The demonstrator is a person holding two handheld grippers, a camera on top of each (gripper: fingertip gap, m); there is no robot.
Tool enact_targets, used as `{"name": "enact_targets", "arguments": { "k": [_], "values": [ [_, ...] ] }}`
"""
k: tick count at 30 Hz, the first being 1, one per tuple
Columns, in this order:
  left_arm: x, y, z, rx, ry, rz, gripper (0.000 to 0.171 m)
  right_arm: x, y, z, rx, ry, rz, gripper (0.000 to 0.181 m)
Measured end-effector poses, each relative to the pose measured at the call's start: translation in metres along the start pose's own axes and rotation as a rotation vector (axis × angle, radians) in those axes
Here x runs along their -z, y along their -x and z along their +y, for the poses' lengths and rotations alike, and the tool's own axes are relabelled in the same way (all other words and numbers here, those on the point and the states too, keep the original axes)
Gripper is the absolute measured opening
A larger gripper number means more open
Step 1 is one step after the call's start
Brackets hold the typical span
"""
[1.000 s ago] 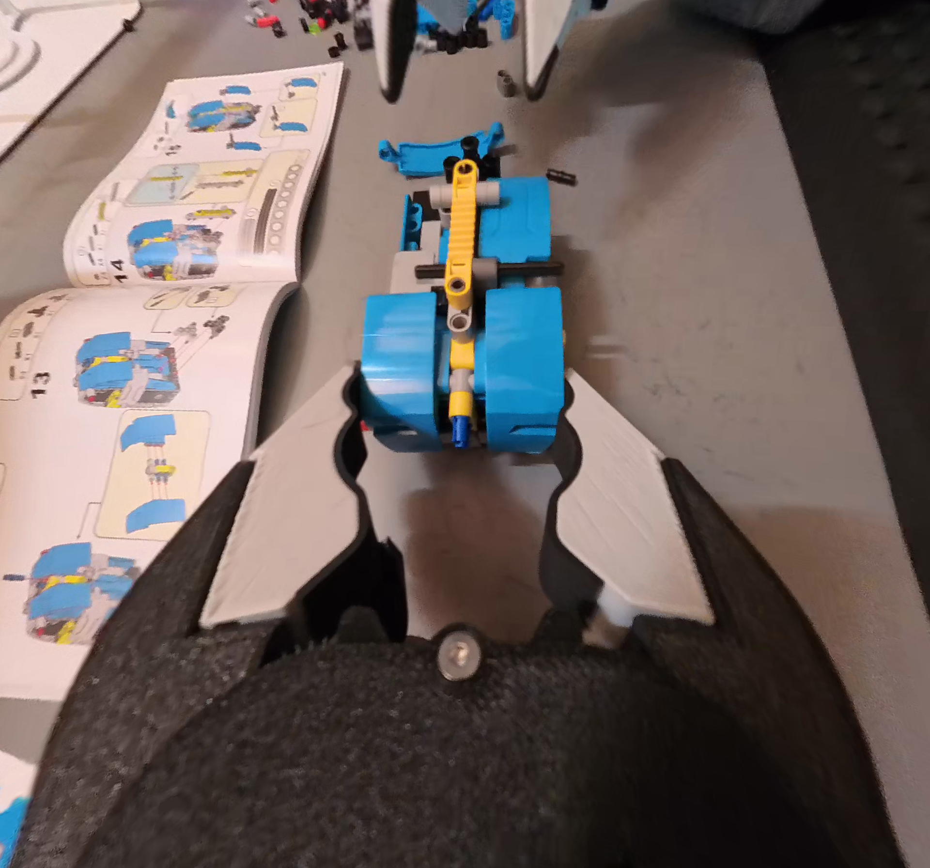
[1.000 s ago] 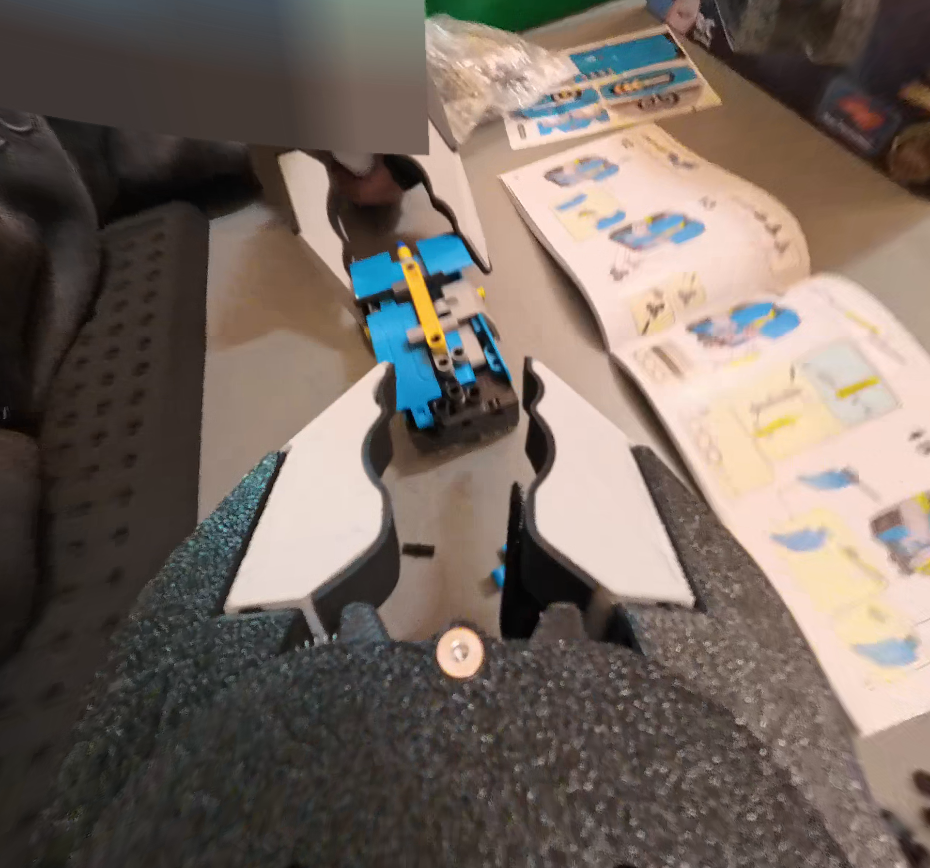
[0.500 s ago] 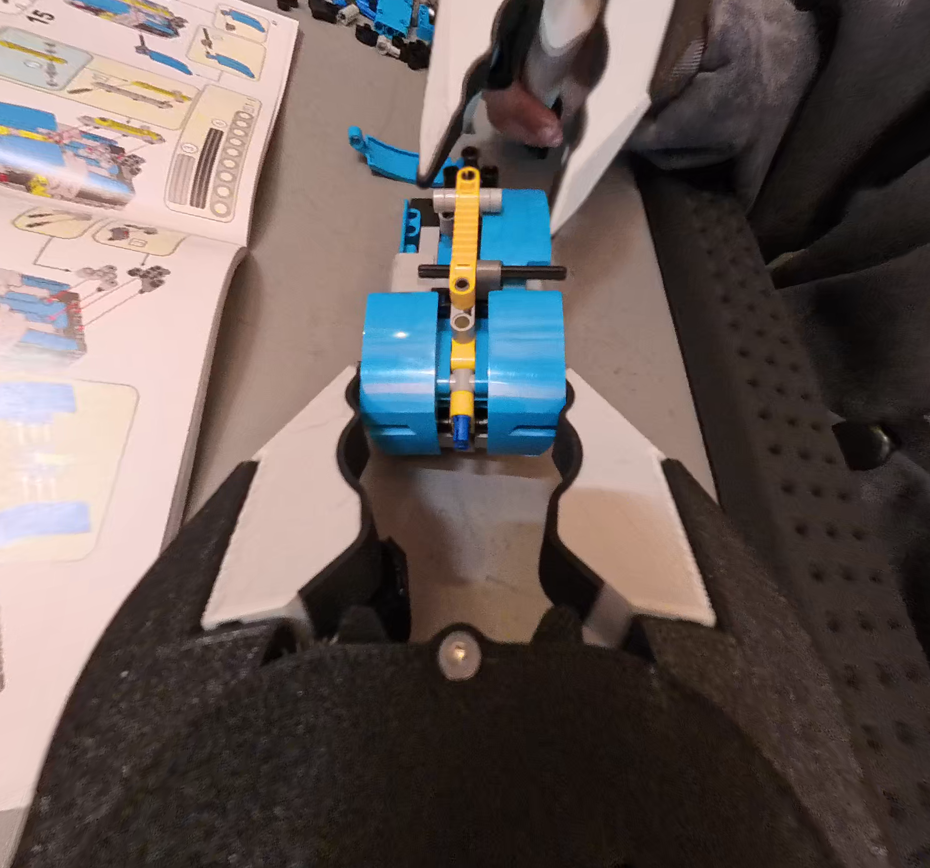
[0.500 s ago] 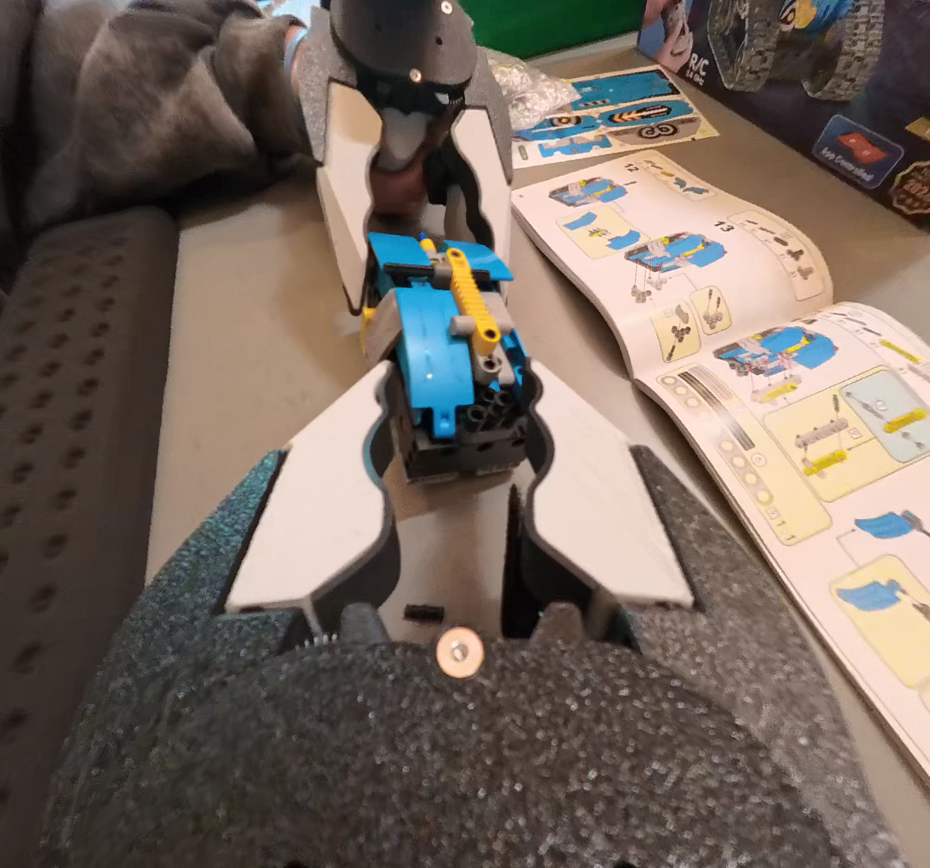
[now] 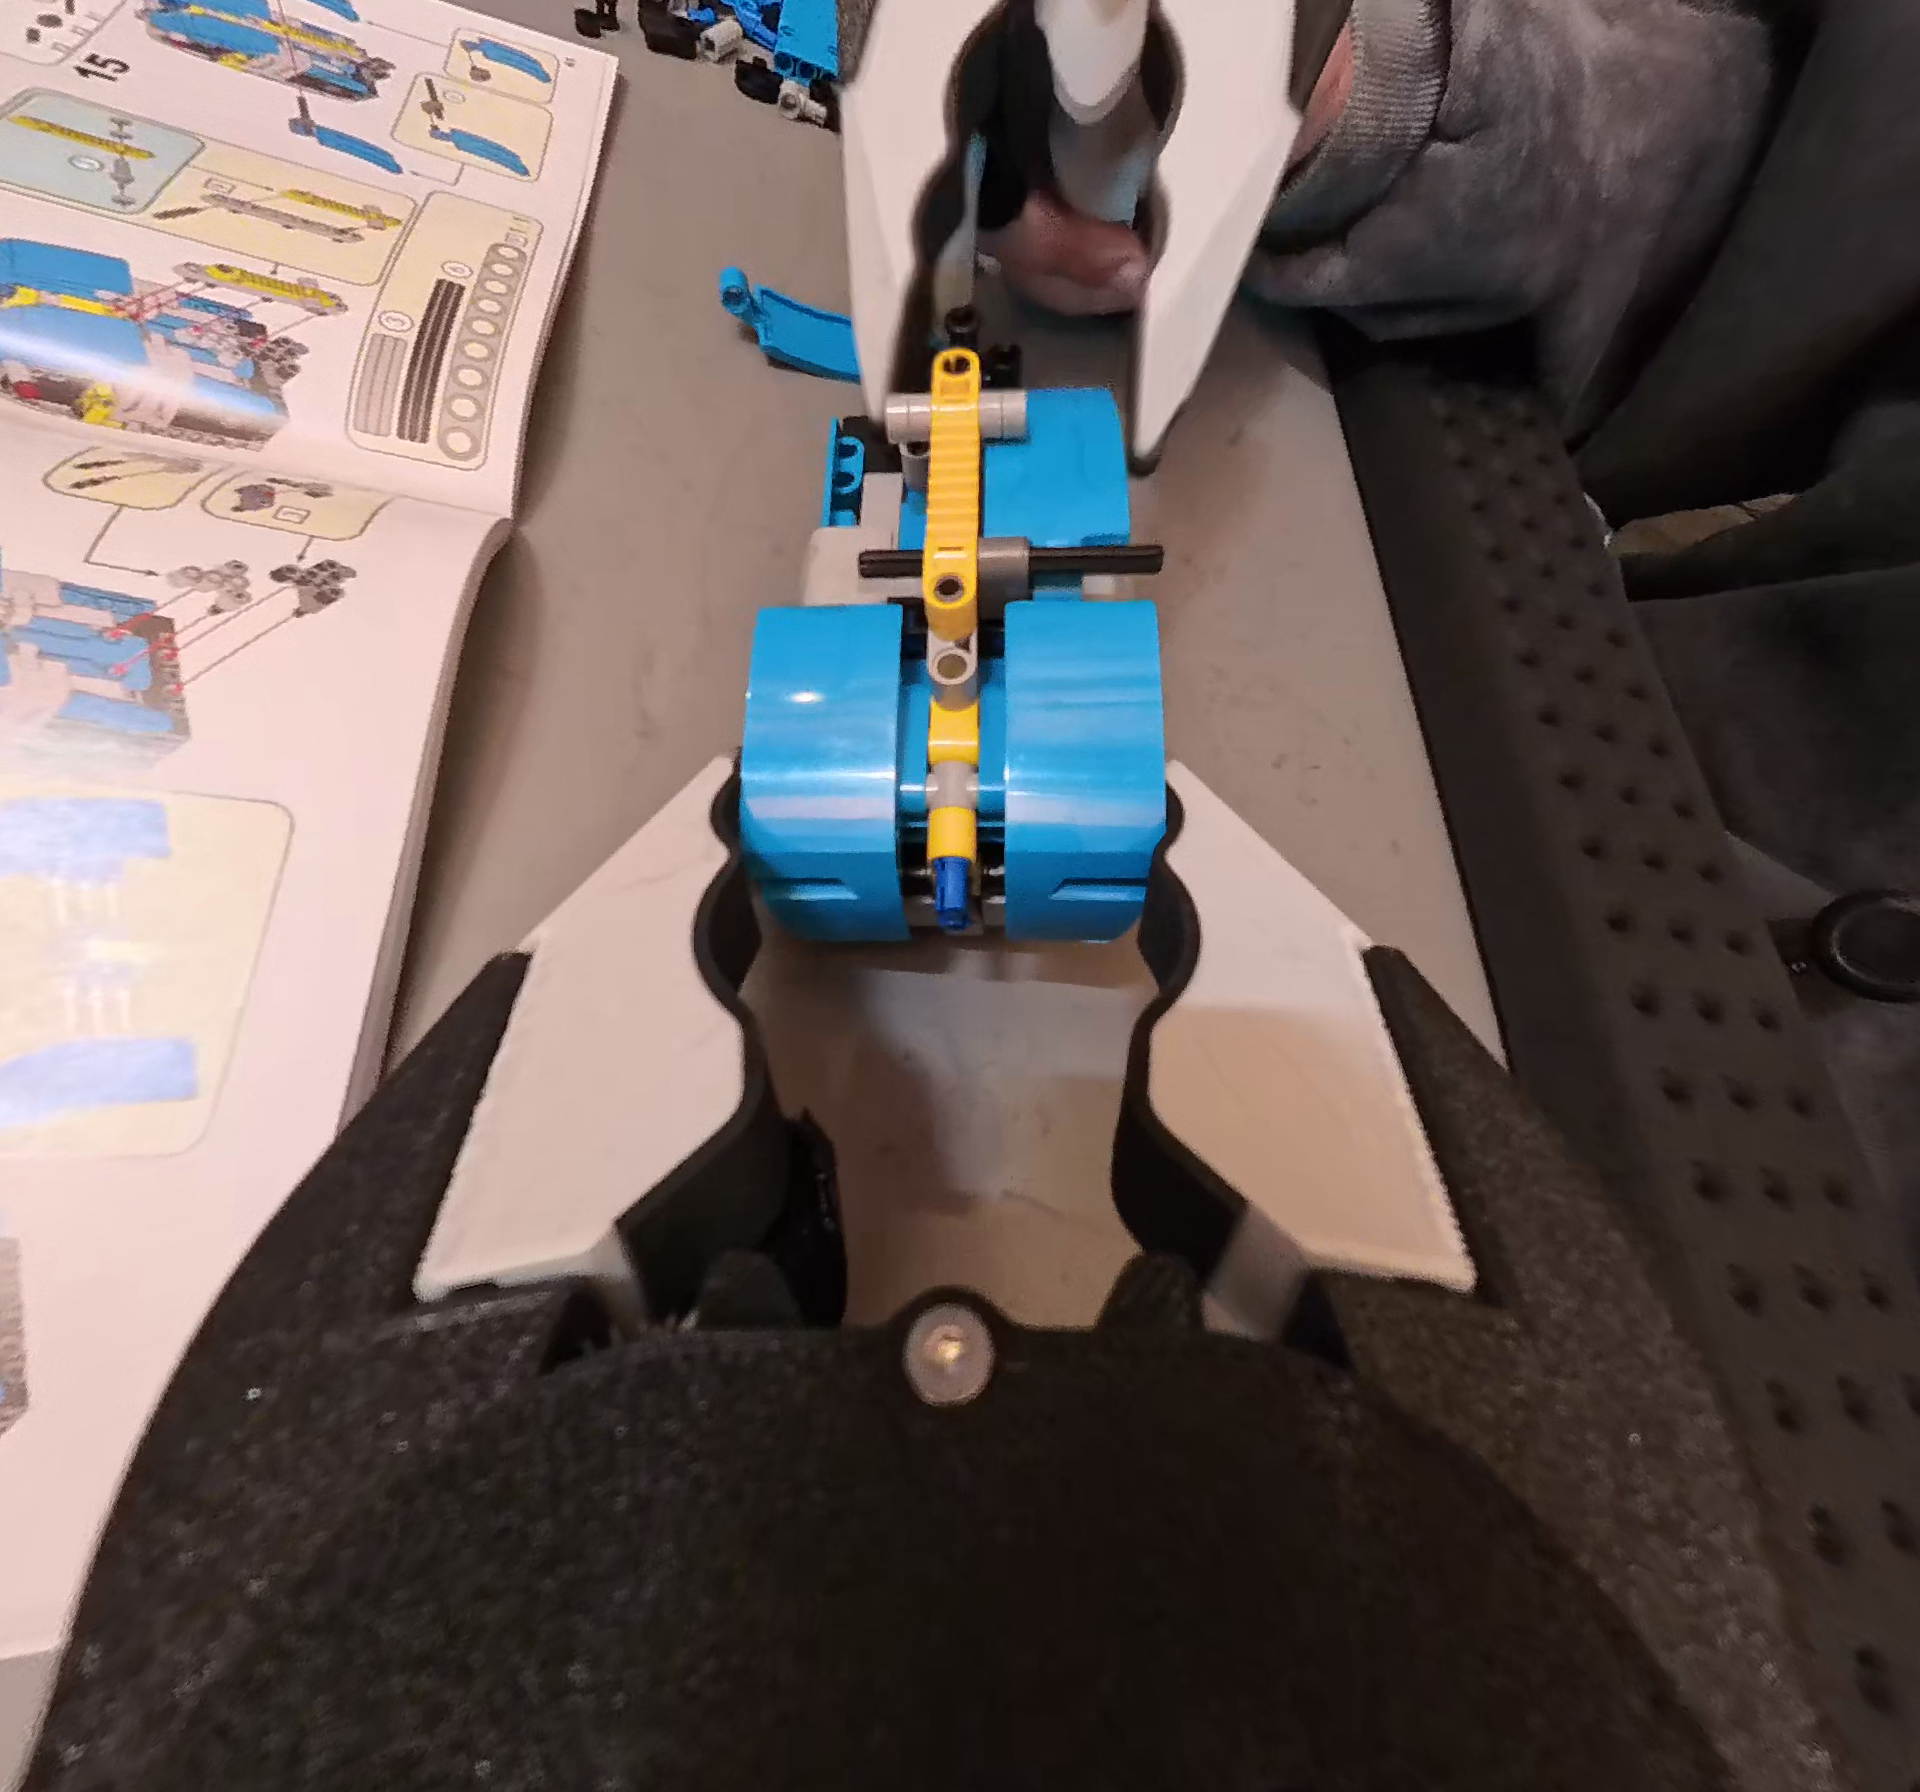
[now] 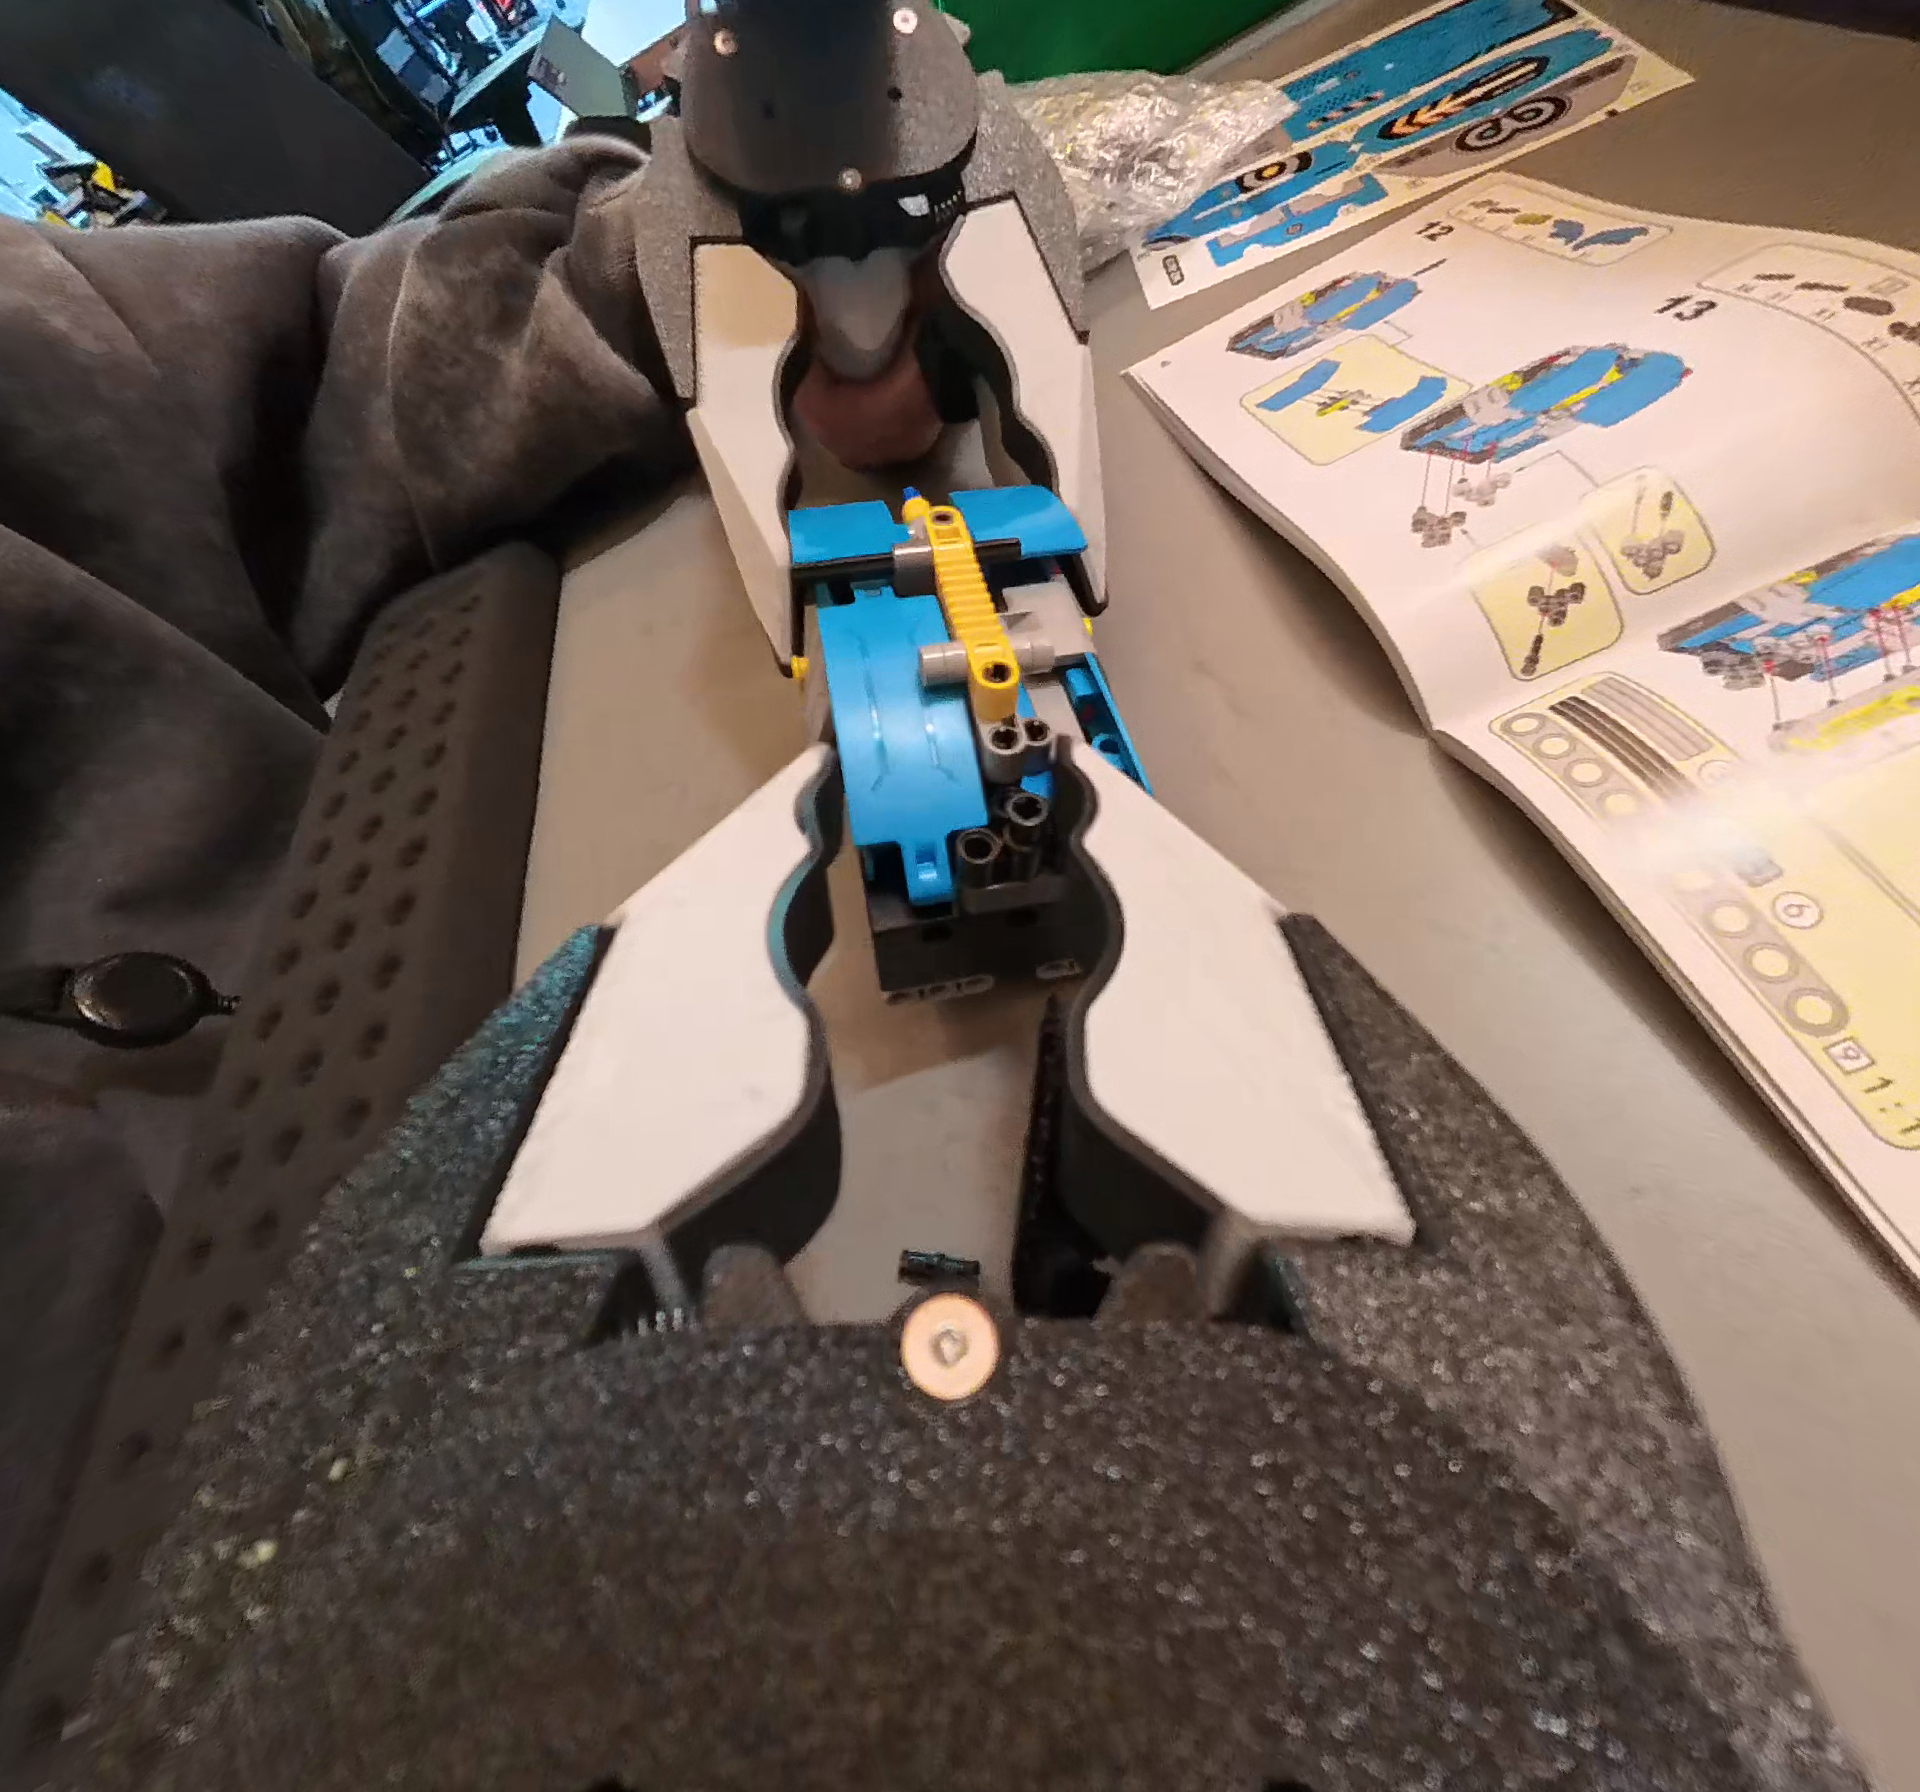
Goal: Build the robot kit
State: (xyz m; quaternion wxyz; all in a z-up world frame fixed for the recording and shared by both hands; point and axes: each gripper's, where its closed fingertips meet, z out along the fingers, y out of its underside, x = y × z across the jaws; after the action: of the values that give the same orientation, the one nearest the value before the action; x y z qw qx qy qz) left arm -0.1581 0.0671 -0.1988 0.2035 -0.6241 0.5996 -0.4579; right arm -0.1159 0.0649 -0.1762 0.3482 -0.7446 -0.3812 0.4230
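Gripping the blue brick model from opposite ends, both tools are clamped on it: the left tool pinches its rounded blue panels, the right tool its dark end. It sits on the grey bench, beside an open instruction booklet.

Blue brick model with yellow beam, seemingly clamped at both ends.
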Motion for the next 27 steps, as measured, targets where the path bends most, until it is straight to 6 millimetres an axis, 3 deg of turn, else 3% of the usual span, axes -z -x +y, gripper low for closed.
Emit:
{"name": "enact_targets", "arguments": {
  "k": [2,5,10,13,16,18,20,23,27],
  "values": [
    [0.000,0.000,0.000,0.010,-0.001,0.001,0.074,0.010,-0.002,-0.007,-0.027,-0.039,0.009,0.055],
    [0.002,0.004,-0.002,0.091,-0.019,0.029,0.074,0.039,-0.018,-0.023,-0.093,-0.187,0.052,0.035],
    [0.004,0.010,-0.005,0.193,-0.040,0.077,0.074,0.066,-0.044,-0.031,-0.302,-0.327,0.028,0.030],
    [0.005,0.011,-0.005,0.187,-0.043,0.067,0.074,0.079,-0.052,-0.035,-0.319,-0.380,0.079,0.030],
    [0.005,0.009,-0.005,0.127,-0.042,0.028,0.074,0.116,-0.069,-0.036,-0.294,-0.468,0.307,0.034],
    [0.004,0.007,-0.003,0.058,-0.033,-0.015,0.074,0.147,-0.088,-0.023,-0.279,-0.468,0.545,0.035],
    [0.002,0.005,-0.001,-0.015,-0.019,-0.062,0.074,0.165,-0.096,-0.008,-0.236,-0.410,0.711,0.035],
    [0.000,0.002,0.002,-0.118,0.007,-0.125,0.074,0.170,-0.093,0.006,-0.191,-0.347,0.795,0.038],
    [-0.004,0.000,0.007,-0.242,0.039,-0.202,0.074,0.156,-0.087,0.009,-0.140,-0.286,0.778,0.037]
  ]
}}
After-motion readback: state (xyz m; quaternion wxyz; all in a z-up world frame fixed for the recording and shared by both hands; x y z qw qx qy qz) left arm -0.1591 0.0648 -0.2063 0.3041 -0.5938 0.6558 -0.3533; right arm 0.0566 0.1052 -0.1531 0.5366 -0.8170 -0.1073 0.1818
